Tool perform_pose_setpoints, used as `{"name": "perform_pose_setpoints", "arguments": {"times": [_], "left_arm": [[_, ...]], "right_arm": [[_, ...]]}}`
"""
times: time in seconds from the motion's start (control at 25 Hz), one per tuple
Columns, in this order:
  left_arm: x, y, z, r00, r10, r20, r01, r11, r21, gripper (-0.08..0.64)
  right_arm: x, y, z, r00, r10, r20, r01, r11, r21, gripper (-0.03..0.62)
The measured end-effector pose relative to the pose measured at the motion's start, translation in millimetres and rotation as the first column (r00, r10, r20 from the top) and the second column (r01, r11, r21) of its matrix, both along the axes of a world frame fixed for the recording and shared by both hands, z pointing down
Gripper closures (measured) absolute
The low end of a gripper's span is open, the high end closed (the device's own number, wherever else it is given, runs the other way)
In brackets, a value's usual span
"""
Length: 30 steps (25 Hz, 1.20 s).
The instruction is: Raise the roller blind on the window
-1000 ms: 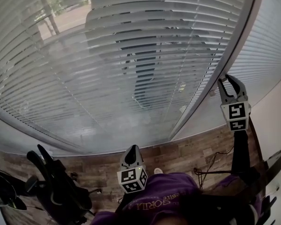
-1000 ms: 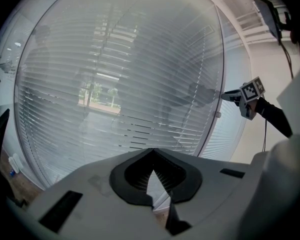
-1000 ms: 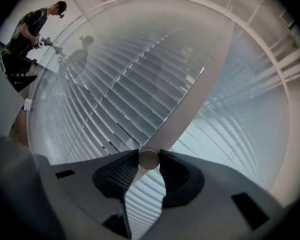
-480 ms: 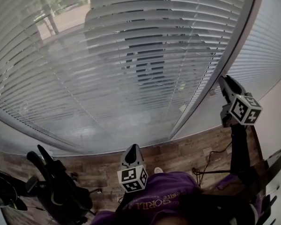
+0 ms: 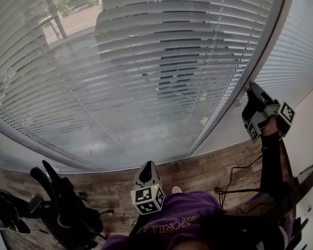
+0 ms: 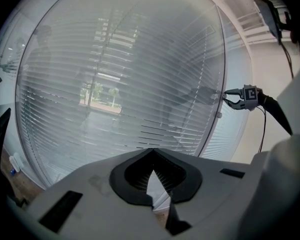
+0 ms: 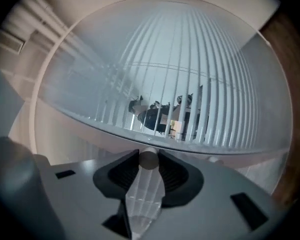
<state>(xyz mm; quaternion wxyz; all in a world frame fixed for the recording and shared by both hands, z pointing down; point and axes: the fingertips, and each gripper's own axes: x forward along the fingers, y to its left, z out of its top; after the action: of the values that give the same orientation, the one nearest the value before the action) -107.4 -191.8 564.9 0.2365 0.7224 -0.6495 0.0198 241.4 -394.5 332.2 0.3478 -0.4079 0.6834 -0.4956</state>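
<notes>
The white slatted blind (image 5: 146, 61) hangs fully lowered over the wide window. Its slats run left to right and stand part open, so we see a tree and pavement through them. At its right edge, just beside the white upright window post (image 5: 235, 95), is the clear faceted plastic wand (image 7: 142, 194), and our coming move turns on it.

In the right gripper view the wand lies lengthwise in the gap of the right gripper (image 7: 149, 160). Its long axis follows the line the jaws point along, and its round end sits at the fingertips. The jaws stand fairly wide yet closed on the wand. The wide lens smears the contact at the dark pads, so we take the hold as likely rather than sure.

Because rod and gripper share one axis, we judge that a roll of the right wrist would twist the wand rather than bend it.

The right gripper sits at the far right, up by the post, turned onto its side. The left gripper (image 5: 147, 172) hangs near us at the middle, well apart from the wand, with its jaws together on nothing. The right hand is plainly the nearer one.
</notes>
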Motion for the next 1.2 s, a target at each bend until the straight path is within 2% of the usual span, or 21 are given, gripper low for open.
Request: {"name": "perform_pose_setpoints", "arguments": {"times": [0.12, 0.24, 0.32, 0.4, 0.48, 0.52, 0.56, 0.6, 0.64, 0.68, 0.72, 0.76, 0.8, 0.84, 0.88, 0.92, 1.08, 1.12, 1.16, 1.2], "left_arm": [[1, 0, 0, 1.0, 0.002, 0.001, -0.002, 1.0, 0.001, 0.558], [1, 0, -1, 1.0, 0.0, 0.002, 0.0, 1.0, 0.003, 0.558], [0, 0, -1, 1.0, -0.003, 0.003, 0.003, 1.0, 0.001, 0.558], [1, 0, -2, 1.0, -0.001, 0.004, 0.001, 1.0, 0.001, 0.558], [1, 0, -3, 1.0, 0.006, 0.006, -0.006, 1.0, 0.003, 0.558], [2, 0, -2, 1.0, 0.009, 0.007, -0.009, 1.0, 0.004, 0.558], [2, 1, -1, 1.0, 0.012, 0.007, -0.012, 1.0, 0.004, 0.558], [1, 2, 1, 1.0, 0.016, 0.007, -0.016, 1.0, 0.004, 0.558], [1, 3, 3, 1.0, 0.018, 0.007, -0.018, 1.0, 0.004, 0.558], [1, 3, 5, 1.0, 0.021, 0.008, -0.021, 1.0, 0.003, 0.558], [0, 3, 6, 1.0, 0.022, 0.008, -0.022, 1.0, 0.002, 0.558], [0, 3, 7, 1.0, 0.023, 0.008, -0.023, 1.0, 0.001, 0.558], [0, 2, 7, 1.0, 0.023, 0.008, -0.023, 1.0, 0.0, 0.558], [1, 1, 7, 1.0, 0.024, 0.009, -0.024, 1.0, 0.0, 0.558], [1, 1, 7, 1.0, 0.023, 0.009, -0.024, 1.0, 0.001, 0.558], [1, 1, 6, 1.0, 0.023, 0.009, -0.023, 1.0, 0.002, 0.558], [1, 2, 3, 1.0, 0.015, 0.002, -0.015, 1.0, 0.001, 0.558], [1, 2, 2, 1.0, 0.012, 0.001, -0.012, 1.0, 0.001, 0.558], [1, 2, 1, 1.0, 0.01, 0.0, -0.01, 1.0, 0.002, 0.558], [1, 2, 0, 1.0, 0.009, 0.0, -0.009, 1.0, 0.002, 0.558]], "right_arm": [[2, 0, 4, 0.986, 0.027, 0.164, -0.024, 0.999, -0.025, 0.468], [2, -1, 3, 0.984, 0.036, 0.176, -0.036, 0.999, -0.004, 0.468], [0, -1, 0, 0.996, 0.02, 0.092, -0.025, 0.999, 0.044, 0.468], [-5, 2, -3, 0.998, -0.004, -0.069, 0.011, 0.994, 0.105, 0.468], [-13, 6, -6, 0.962, -0.02, -0.272, 0.067, 0.984, 0.166, 0.466], [-16, 9, -6, 0.923, -0.013, -0.385, 0.094, 0.977, 0.193, 0.466], [-18, 12, -5, 0.863, 0.011, -0.506, 0.114, 0.97, 0.215, 0.466], [-17, 14, -2, 0.771, 0.057, -0.635, 0.124, 0.964, 0.237, 0.466], [-16, 17, 0, 0.634, 0.12, -0.764, 0.136, 0.955, 0.263, 0.465], [-15, 18, 1, 0.454, 0.193, -0.87, 0.158, 0.943, 0.292, 0.466], [-16, 19, 0, 0.25, 0.265, -0.931, 0.189, 0.93, 0.315, 0.466], [-18, 19, -1, 0.058, 0.324, -0.944, 0.224, 0.918, 0.328, 0.466], [-21, 19, -3, -0.093, 0.364, -0.927, 0.256, 0.908, 0.331, 0.466], [-24, 17, -4, -0.2, 0.388, -0.9, 0.28, 0.903, 0.327, 0.466], [-26, 15, -4, -0.276, 0.398, -0.875, 0.298, 0.901, 0.316, 0.466], [-28, 14, -4, -0.338, 0.402, -0.851, 0.314, 0.901, 0.3, 0.466], [-31, 11, -4, -0.565, 0.421, -0.71, 0.359, 0.9, 0.247, 0.468], [-31, 11, -4, -0.592, 0.421, -0.687, 0.36, 0.901, 0.242, 0.468], [-30, 11, -5, -0.584, 0.416, -0.697, 0.352, 0.904, 0.244, 0.468], [-29, 11, -6, -0.532, 0.403, -0.744, 0.334, 0.908, 0.253, 0.468]]}}
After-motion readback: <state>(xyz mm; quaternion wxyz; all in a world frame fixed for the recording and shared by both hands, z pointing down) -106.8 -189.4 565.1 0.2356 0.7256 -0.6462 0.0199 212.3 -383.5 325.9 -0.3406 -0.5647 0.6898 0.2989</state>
